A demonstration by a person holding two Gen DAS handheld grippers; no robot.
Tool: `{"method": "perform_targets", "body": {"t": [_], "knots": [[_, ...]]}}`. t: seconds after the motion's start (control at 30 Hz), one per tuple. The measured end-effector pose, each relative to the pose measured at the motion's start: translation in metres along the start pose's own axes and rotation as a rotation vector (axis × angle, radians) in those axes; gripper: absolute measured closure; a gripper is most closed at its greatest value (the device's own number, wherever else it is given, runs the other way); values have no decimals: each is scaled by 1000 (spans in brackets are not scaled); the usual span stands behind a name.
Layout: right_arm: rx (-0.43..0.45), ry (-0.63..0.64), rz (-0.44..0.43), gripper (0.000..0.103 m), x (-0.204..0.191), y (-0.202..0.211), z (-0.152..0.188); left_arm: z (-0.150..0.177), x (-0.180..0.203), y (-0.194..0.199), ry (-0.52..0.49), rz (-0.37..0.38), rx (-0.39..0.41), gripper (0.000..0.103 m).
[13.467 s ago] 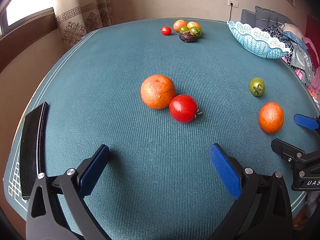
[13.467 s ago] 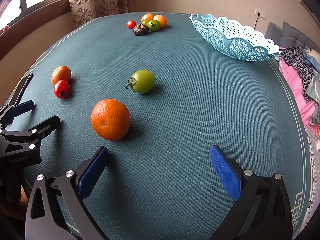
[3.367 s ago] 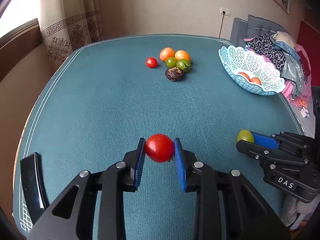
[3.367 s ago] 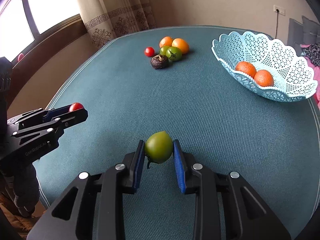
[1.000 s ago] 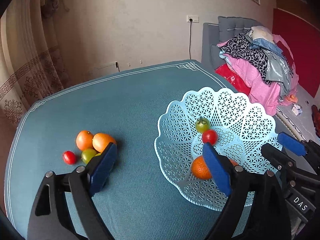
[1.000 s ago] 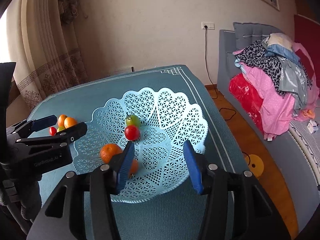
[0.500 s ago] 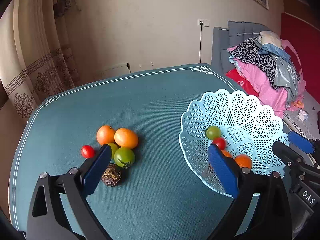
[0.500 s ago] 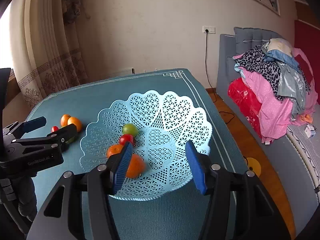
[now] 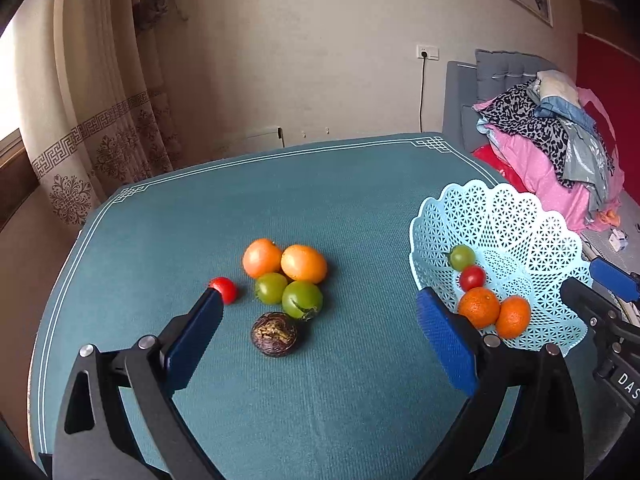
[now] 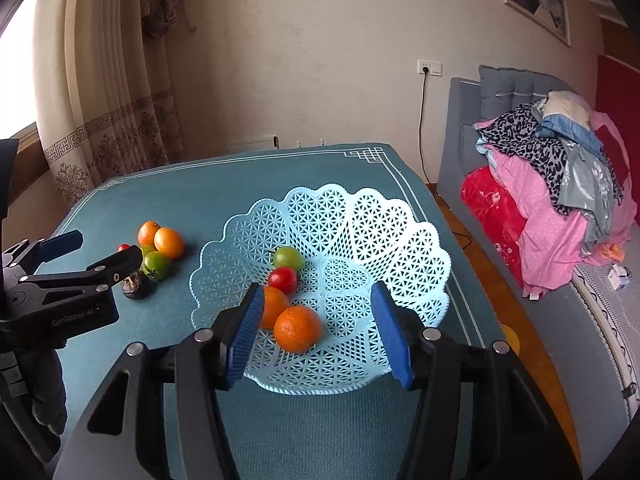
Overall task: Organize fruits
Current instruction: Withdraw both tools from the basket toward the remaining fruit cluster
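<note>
Facing the loose fruit cluster (image 9: 286,276) on the table (image 9: 360,216), the left gripper (image 9: 316,332) is spread wide, empty, dark fruit (image 9: 274,334) dead ahead and nearest. Right gripper (image 10: 316,328), also released, hangs over the basket (image 10: 360,216); left takes it.

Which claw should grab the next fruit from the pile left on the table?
Probably left. The open left claw faces the wrinkled dark fruit directly; the open right claw hangs over the pale blue lattice basket.

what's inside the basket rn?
Basket holds four fruits: green tomato, red tomato, two oranges. The right gripper's finger covers part of one orange.
</note>
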State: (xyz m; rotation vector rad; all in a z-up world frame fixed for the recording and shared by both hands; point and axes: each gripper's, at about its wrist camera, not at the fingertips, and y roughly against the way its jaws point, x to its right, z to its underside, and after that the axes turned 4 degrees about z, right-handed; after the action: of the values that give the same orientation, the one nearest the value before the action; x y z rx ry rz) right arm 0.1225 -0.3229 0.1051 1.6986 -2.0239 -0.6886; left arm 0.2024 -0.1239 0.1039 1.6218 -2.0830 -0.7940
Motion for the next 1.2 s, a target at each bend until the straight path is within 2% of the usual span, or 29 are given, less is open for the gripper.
{"method": "perform_targets", "body": {"t": [0.1,0.27,0.53,0.83,1.03,1.2], "knots": [[-3,5,-21,46,-8,2,1,4,-12,5,16,-14,-1,5],[-21,0,-104,45,-21,2,4,14,-40,7,50,-52,-16,4],[-47,56,-199,45,-61,2,9,30,-83,3,111,-110,-51,4],[-88,121,-265,45,-101,-1,20,36,-105,-7,128,-141,-79,4],[-93,196,-317,45,-136,-8,23,40,-122,-10,139,-206,-84,4],[-166,204,-370,45,-159,-33,21,43,-134,-11,165,-213,-86,4]]}}
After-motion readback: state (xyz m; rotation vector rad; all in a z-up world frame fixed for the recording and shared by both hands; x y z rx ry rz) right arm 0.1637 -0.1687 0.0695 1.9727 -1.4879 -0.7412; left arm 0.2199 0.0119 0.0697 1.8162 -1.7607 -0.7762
